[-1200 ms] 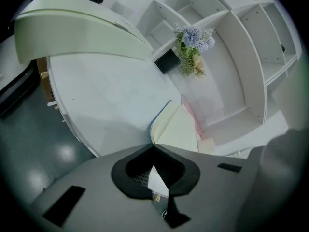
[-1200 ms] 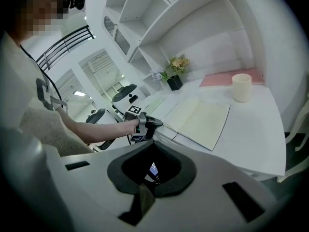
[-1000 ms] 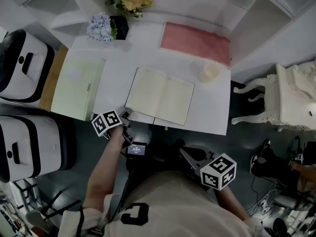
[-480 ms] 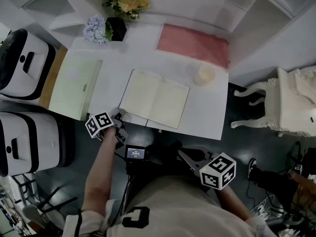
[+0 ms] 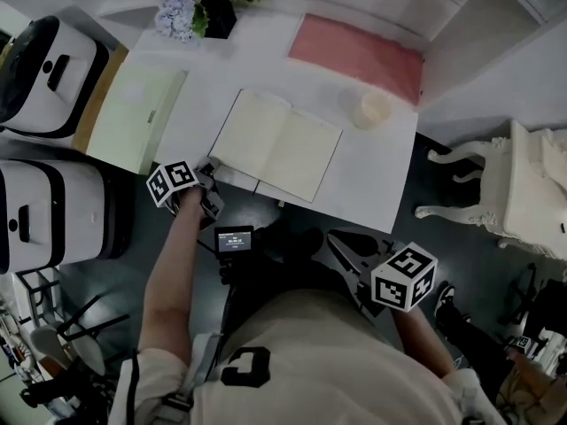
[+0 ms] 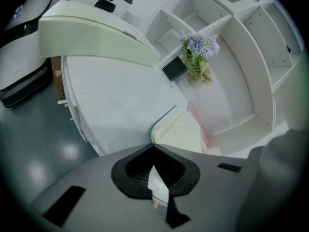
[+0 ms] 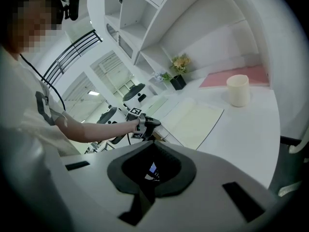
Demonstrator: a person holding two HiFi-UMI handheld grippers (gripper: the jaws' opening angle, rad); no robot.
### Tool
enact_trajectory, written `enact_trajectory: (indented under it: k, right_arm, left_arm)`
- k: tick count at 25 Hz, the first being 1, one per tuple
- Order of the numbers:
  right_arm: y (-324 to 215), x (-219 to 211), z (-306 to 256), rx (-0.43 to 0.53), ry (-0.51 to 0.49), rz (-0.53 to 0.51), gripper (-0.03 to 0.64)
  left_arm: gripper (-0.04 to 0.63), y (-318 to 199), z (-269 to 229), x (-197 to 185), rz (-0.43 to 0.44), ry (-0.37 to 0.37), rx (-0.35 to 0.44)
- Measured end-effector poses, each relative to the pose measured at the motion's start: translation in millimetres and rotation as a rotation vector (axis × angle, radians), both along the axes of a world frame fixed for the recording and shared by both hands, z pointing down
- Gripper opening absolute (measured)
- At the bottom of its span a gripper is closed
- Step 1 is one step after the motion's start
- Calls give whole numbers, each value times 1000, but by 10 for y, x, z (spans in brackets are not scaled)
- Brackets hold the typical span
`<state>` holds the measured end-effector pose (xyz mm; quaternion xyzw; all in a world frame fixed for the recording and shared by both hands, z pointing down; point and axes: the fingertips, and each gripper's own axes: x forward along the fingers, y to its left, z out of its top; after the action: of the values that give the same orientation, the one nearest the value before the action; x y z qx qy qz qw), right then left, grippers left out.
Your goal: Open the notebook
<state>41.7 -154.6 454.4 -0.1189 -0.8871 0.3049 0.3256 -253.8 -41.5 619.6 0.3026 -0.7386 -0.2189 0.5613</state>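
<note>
Right tool (image 5: 335, 237) has shifted a little to the right and away from the person's torso since the earlier frame; left tool (image 6: 154, 145) holds the same spot at the near left corner of the notebook (image 5: 276, 145). Notebook: lying open and flat on the white surface (image 5: 372, 184), two blank cream pages facing up, near the front edge, slightly skewed. Left tool: jaws closed together, tips right at the notebook's corner; whether any paper is caught between them cannot be made out. Right tool: jaws also closed, nothing between them, held in the air off the front edge of the surface, well apart from the notebook. Beyond the notebook: cream cup (image 5: 373, 109), pink mat (image 5: 356, 57) behind it. Left of the notebook: pale green book (image 5: 135, 118), closed. Flowers (image 5: 177, 20) at the far left corner.
</note>
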Motion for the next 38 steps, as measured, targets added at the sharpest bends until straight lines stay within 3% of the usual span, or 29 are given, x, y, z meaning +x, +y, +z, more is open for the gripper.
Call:
enact_trajectory:
  k: [6, 18, 38]
  right_arm:
    - [121, -205, -39, 27, -2, -5, 23]
    - [699, -774, -22, 72, 24, 4, 23]
    - [858, -1007, -99, 189, -12, 42, 23]
  left_arm:
    - [14, 5, -8, 31, -6, 3, 42]
    - [14, -61, -28, 97, 108, 13, 94]
    - [14, -72, -20, 162, 239, -4, 116]
